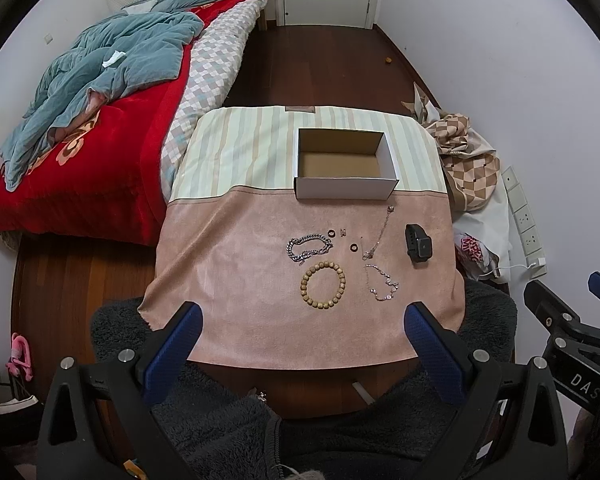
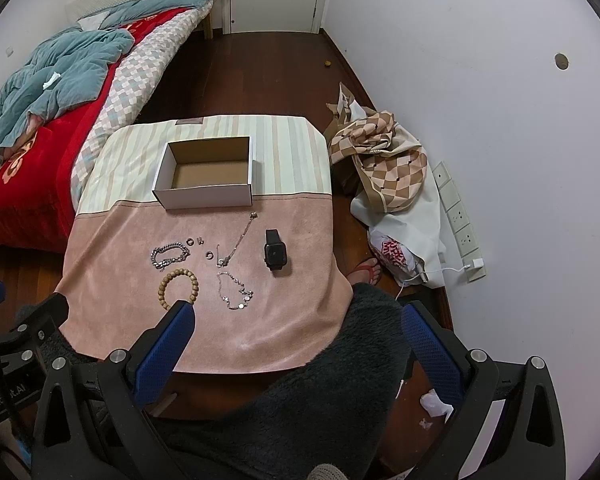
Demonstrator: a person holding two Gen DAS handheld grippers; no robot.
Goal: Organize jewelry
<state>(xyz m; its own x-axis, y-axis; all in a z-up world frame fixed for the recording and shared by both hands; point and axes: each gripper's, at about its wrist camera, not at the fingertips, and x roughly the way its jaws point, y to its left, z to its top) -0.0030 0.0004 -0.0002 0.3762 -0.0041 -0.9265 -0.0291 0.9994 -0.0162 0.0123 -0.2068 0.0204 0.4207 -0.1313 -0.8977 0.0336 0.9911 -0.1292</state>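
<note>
An open, empty white cardboard box [image 1: 346, 165] [image 2: 208, 174] stands on the cloth-covered table [image 1: 236, 280] [image 2: 112, 248]. In front of it lie a silver chain bracelet [image 1: 309, 248] [image 2: 170, 257], a wooden bead bracelet [image 1: 323, 286] [image 2: 178, 286], a thin pink-stone bracelet [image 1: 382, 283] [image 2: 236, 290], a thin necklace [image 1: 378, 236] [image 2: 236, 242], three small rings [image 1: 342, 236] [image 2: 198, 242] and a black smartwatch [image 1: 418, 245] [image 2: 276, 254]. My left gripper [image 1: 304, 320] is open and empty, near the table's front edge. My right gripper [image 2: 298, 322] is open and empty, off the table's front right corner.
A bed with red and teal blankets [image 1: 100, 92] [image 2: 40, 92] stands left of the table. A pile of checked cloth and bags [image 1: 468, 168] [image 2: 384, 168] lies on the floor at right by the wall. My lap in dark fleece [image 1: 340, 420] [image 2: 320, 400] is below.
</note>
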